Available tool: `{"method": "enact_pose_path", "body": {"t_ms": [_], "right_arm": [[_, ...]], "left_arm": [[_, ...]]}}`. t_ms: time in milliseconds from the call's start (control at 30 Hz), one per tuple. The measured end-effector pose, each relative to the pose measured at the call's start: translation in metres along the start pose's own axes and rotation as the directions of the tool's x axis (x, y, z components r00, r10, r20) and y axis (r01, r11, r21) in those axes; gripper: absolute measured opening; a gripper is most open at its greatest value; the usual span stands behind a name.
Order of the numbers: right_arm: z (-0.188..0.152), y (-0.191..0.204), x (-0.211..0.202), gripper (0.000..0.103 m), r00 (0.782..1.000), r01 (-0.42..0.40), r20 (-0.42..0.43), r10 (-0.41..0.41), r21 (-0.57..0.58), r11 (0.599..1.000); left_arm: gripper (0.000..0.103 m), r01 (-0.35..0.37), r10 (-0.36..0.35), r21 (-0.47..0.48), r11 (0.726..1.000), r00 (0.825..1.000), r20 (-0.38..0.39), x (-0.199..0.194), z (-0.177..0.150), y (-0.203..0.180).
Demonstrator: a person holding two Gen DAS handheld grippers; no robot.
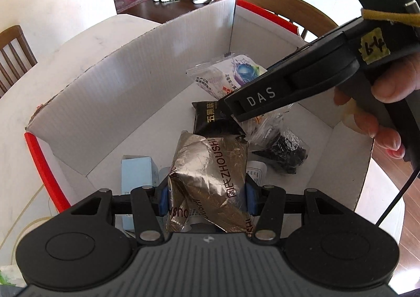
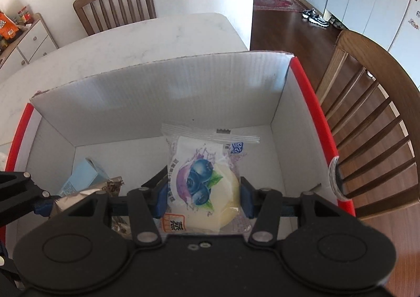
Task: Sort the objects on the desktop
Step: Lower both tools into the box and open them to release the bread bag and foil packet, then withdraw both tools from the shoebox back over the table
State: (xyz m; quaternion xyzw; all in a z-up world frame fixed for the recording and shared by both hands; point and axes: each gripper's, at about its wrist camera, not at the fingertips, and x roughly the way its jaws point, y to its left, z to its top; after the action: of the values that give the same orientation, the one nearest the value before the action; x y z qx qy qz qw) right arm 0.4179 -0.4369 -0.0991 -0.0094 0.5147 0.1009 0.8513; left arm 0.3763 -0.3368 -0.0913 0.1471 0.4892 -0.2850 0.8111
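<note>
A white corrugated box with red edges (image 1: pixel 105 81) stands on the white table. My left gripper (image 1: pixel 207 198) is shut on a gold foil packet (image 1: pixel 210 165) and holds it over the box's inside. My right gripper (image 2: pixel 203 198) is shut on a clear-wrapped blueberry cake packet (image 2: pixel 204 181) and holds it above the box (image 2: pixel 157 87). In the left wrist view the right gripper (image 1: pixel 228 110) reaches in from the right with the blueberry packet (image 1: pixel 231 73). In the right wrist view the foil packet (image 2: pixel 86 194) and the left gripper show at the lower left.
On the box floor lie a black snack packet (image 1: pixel 210 115), a clear bag of dark pieces (image 1: pixel 283 152) and a light blue carton (image 1: pixel 139 173), which also shows in the right wrist view (image 2: pixel 86 176). Wooden chairs (image 2: pixel 367 123) stand around the white table (image 2: pixel 131 42).
</note>
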Motion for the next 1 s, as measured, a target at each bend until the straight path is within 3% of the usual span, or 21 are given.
{"method": "enact_pose_path", "body": {"t_ms": [200,267,400,1000], "right_arm": [[0.002,0.004,0.001,0.054,1.0,0.007,-0.006,-0.007,-0.006,1.0],[0.003,0.005,0.002,0.054,1.0,0.01,-0.01,-0.01,-0.002,1.0],[0.007,0.002,0.001,0.065,1.0,0.026,-0.002,-0.026,-0.001,1.0],[-0.001,0.004,-0.04,0.065,0.998,-0.003,0.069,0.004,-0.016,1.0]], "left_arm": [[0.055,0.023,-0.024,-0.018,1.0,0.999,-0.021,0.003,0.003,0.003],[0.059,0.026,-0.026,-0.029,0.999,0.999,-0.021,0.003,0.004,0.004],[0.072,0.029,-0.029,-0.035,0.999,1.0,-0.002,-0.003,0.005,0.002],[0.072,0.051,-0.041,-0.069,0.996,0.991,0.13,-0.044,-0.008,-0.005]]}}
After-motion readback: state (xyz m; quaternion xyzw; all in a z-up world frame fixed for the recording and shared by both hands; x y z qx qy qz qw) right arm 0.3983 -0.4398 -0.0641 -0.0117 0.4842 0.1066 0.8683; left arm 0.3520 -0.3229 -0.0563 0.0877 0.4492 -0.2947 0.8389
